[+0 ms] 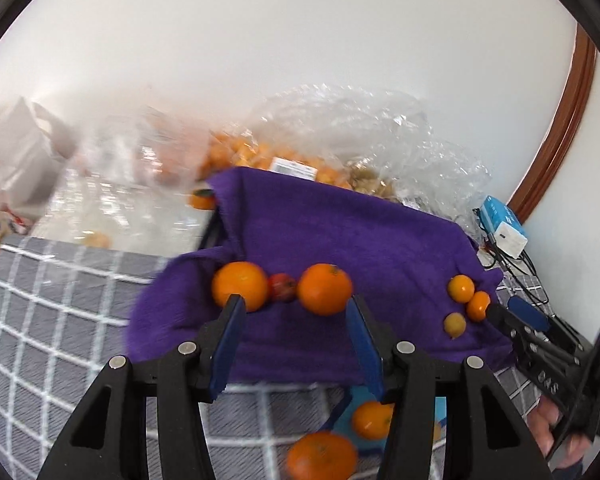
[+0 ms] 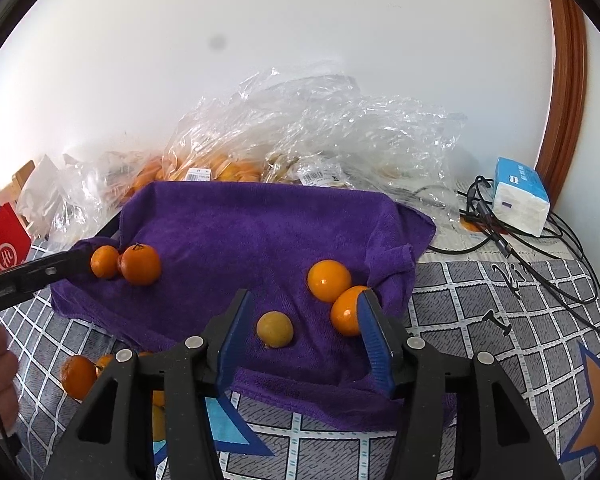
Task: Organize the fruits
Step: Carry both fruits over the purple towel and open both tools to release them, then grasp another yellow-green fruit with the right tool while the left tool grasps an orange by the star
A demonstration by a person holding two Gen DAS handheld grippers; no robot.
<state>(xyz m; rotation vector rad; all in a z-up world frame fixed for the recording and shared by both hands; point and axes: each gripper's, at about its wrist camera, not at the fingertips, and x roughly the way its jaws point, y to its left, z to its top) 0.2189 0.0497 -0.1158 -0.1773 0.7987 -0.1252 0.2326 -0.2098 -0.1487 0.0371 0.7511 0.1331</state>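
Note:
A purple towel (image 1: 340,232) (image 2: 240,232) lies on the grey checked cloth with fruit on it. In the left wrist view my left gripper (image 1: 296,308) is open just before two oranges (image 1: 240,286) (image 1: 325,289) and a small red fruit (image 1: 282,287); its pads touch none of them. My right gripper (image 2: 306,300) is open around a small yellow fruit (image 2: 275,329) without pressing it. An orange (image 2: 346,311) sits against its right finger, with another orange (image 2: 329,281) behind. The left gripper's tip (image 2: 60,264) shows by two oranges (image 2: 141,264) at the towel's left.
Clear plastic bags (image 2: 320,128) holding more fruit pile up behind the towel. A tissue pack (image 2: 520,200) and black cables (image 2: 540,264) lie at the right. A red bag (image 2: 2,252) stands left. Loose oranges (image 1: 322,456) (image 2: 78,376) rest on the checked cloth (image 2: 480,300) in front.

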